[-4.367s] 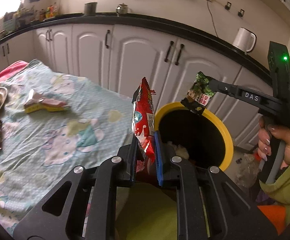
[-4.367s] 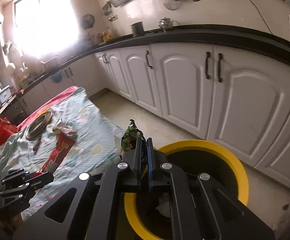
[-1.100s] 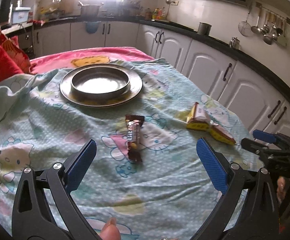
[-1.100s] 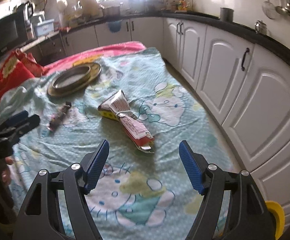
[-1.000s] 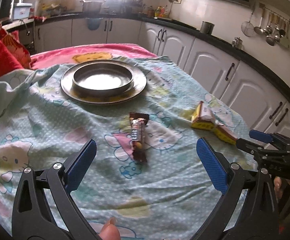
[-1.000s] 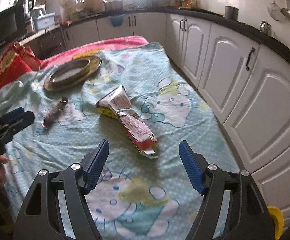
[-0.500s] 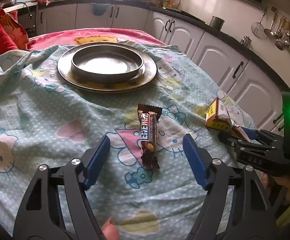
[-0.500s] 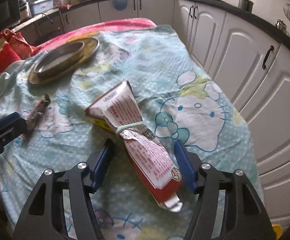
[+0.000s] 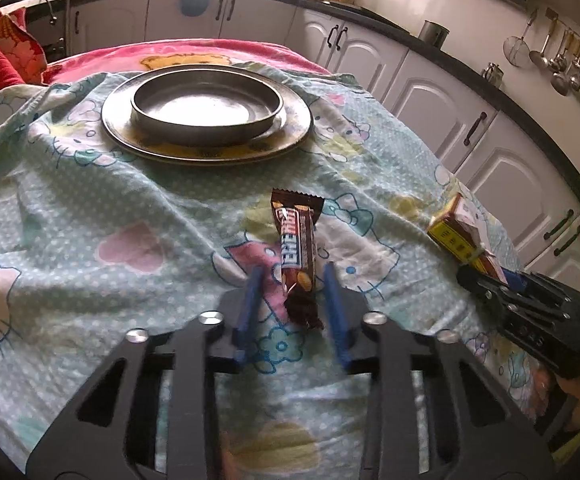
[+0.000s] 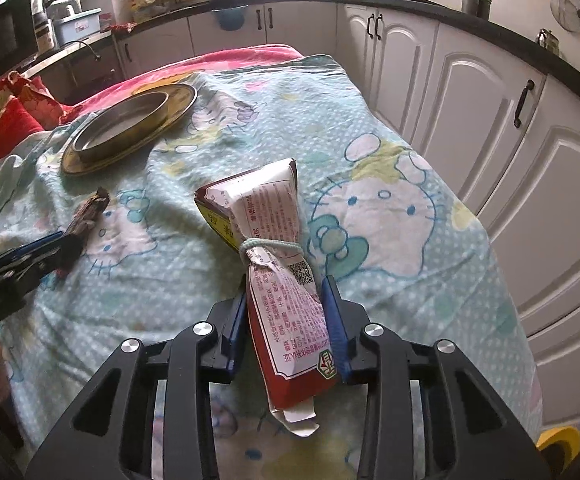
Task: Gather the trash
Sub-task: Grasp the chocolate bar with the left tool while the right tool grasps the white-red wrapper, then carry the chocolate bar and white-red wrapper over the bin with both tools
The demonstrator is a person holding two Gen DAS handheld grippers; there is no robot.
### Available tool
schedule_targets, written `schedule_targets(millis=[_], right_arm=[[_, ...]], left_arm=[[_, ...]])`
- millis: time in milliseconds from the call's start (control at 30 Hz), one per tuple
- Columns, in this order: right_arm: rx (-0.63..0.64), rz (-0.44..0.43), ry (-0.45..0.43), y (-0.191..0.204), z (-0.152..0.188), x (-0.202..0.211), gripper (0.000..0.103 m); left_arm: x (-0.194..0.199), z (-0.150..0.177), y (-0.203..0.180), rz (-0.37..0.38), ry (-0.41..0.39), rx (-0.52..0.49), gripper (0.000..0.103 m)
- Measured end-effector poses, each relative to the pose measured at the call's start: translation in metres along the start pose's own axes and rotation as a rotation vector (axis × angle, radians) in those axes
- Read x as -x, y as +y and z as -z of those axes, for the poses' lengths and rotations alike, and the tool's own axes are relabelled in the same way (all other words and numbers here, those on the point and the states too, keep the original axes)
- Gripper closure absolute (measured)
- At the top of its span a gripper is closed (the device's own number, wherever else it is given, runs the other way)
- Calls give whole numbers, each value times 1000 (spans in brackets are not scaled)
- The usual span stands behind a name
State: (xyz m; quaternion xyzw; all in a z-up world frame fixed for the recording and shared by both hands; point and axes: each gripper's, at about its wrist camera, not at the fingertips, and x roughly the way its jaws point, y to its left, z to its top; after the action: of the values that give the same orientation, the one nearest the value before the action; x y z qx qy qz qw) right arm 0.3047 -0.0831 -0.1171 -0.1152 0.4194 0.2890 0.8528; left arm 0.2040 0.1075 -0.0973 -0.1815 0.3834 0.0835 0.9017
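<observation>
A brown candy-bar wrapper [image 9: 296,256] and a string-tied red-and-white packet [image 10: 278,272] lie flat on the tablecloth.

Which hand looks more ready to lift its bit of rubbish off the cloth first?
Probably the right: its hand-held gripper, jaws just closing, already hugs the red-and-white packet. The left hand-held gripper, also closing, brackets the chocolate bar wrapper with gaps showing.

The tabletop [image 10: 430,280] carries a cartoon-print cloth [image 9: 90,208]. On the cloth lie a metal plate [image 9: 206,148] at the far end, a chocolate bar wrapper [image 9: 296,248] mid-surface, and a tied snack packet [image 10: 274,240] toward the cabinet-side edge.
</observation>
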Motion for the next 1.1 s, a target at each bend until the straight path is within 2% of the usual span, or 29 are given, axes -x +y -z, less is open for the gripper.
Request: schedule_targets(millis=[33,233,433,700,1100], right_arm=[[-4,-12,2,0,4,3,70],[-5,-47,0,3,35,27,70],[-36,-71,-5,-4,60,54,71],[-131,-50,-62,-36,92,104,71],[-271,34,-136,-89,129,161,71]], left_arm=[[-1,1,-1,6,8,-8,92],[4,8,-10,35,21,-39,92],[13,23,-35,108,39,-86,93],[26,41,-83,193,56,-177,93],[53,59,-149,283,24,-307,93]])
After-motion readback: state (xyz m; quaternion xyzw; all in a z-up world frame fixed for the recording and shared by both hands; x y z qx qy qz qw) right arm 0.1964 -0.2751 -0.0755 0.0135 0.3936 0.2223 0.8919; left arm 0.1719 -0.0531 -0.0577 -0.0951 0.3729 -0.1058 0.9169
